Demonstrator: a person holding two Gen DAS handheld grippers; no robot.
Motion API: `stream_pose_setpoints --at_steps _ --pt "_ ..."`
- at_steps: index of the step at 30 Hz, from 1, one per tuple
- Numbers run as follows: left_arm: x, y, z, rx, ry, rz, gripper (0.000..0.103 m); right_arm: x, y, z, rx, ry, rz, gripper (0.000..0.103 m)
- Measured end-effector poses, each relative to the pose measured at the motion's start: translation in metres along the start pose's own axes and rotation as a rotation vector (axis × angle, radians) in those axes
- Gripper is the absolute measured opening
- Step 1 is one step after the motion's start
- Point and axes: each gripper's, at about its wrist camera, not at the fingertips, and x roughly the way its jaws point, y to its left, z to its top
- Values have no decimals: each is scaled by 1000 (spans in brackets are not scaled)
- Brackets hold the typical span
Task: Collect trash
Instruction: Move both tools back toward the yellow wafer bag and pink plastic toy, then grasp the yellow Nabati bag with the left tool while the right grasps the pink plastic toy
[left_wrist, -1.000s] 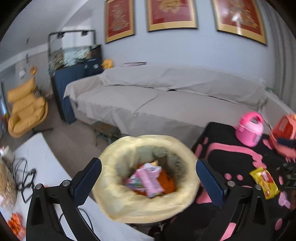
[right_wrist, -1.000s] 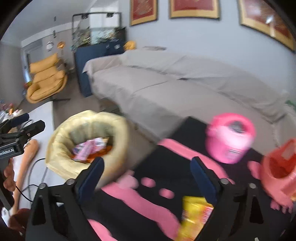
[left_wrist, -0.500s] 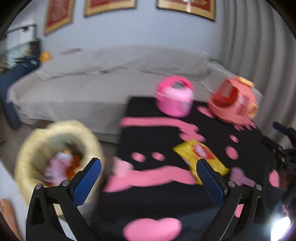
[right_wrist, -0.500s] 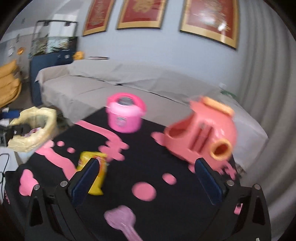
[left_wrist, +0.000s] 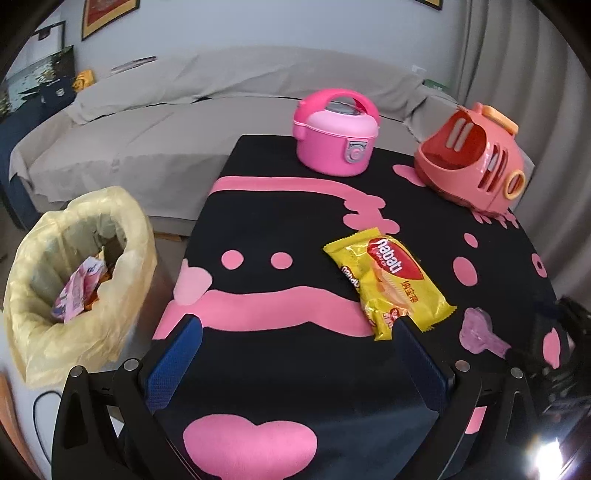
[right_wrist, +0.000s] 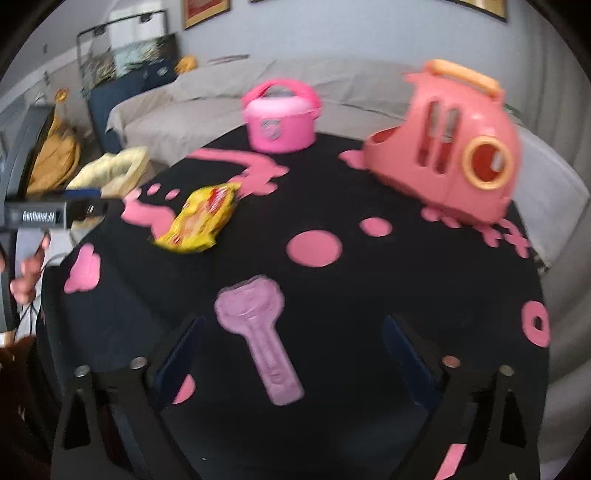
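Attention has moved from the bin to the worktop. One second ago the left gripper (left_wrist: 295, 343) hung over the yellow-lined trash bin (left_wrist: 79, 273); now the bin stands far to its left, and the yellow crinkled wafer wrapper (left_wrist: 388, 278) lies just ahead, touching its right finger in view. Both fingers are spread wide and hold nothing. The right gripper (right_wrist: 291, 343), also spread and empty, has swung to face the black worktop with pink patterns (right_wrist: 332, 424), with a flat purple toy spoon (right_wrist: 258, 332) between its fingers. The wrapper seems to be the next trash, not yet grasped.
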Motion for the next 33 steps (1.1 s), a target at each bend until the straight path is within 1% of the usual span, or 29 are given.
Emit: stream_pose_setpoints --at_steps 2,3,5,7,8,10,12,13,14,17,20,24,26,29,33 --pt "0 2 -1 -15 5 -2 102 10 7 1 -12 15 22 78" --pt "0 4 -1 -21 8 -6 102 14 10 2 -23 19 25 76" --pt "0 7 -1 -42 15 -15 102 23 16 5 -45 24 13 67" --pt "0 8 -2 -58 20 -26 102 29 22 8 -67 28 -1 62" --pt "1 9 -3 -63 24 -32 102 32 24 10 -74 32 2 58" --pt "3 8 -3 -69 33 -44 102 35 26 11 -81 39 12 53" --pt "5 6 -4 -74 39 -52 102 35 26 11 -86 38 19 51" --pt "5 4 -4 -75 42 -54 102 36 25 11 -84 42 27 43" --pt "7 2 -4 -77 45 -57 102 36 23 10 -75 48 35 37" --pt "12 -5 -6 -84 63 -78 102 29 13 7 -27 30 32 37" --pt "19 -16 -6 -93 89 -121 102 19 -5 2 41 8 7 37" --pt "29 -35 -3 -89 96 -152 102 4 -31 -8 123 -18 -54 37" --pt "37 -45 1 -95 98 -151 102 -4 -43 -15 166 -28 -73 37" --pt "49 -54 7 -136 106 -148 102 -9 -55 -24 214 -36 -82 38" --pt "63 -65 16 -166 111 -112 102 -10 -61 -33 239 -37 -95 38"
